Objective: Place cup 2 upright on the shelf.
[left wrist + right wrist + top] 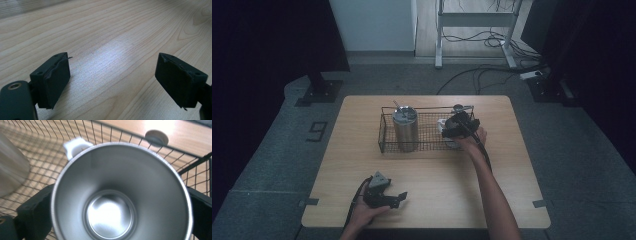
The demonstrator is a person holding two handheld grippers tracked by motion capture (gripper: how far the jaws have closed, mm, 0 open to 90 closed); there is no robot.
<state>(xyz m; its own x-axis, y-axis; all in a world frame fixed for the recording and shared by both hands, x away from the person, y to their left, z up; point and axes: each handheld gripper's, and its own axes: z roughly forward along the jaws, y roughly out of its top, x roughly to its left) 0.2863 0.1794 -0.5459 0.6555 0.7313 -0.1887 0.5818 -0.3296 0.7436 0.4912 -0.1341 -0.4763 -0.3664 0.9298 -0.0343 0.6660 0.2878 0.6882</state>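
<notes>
The right gripper hides most of the steel cup standing in the wire basket; its jaws flank the cup, probably not pressing. The left gripper rests wide open and empty on the wooden table. Dim room, grey floor, trailing cables.
</notes>
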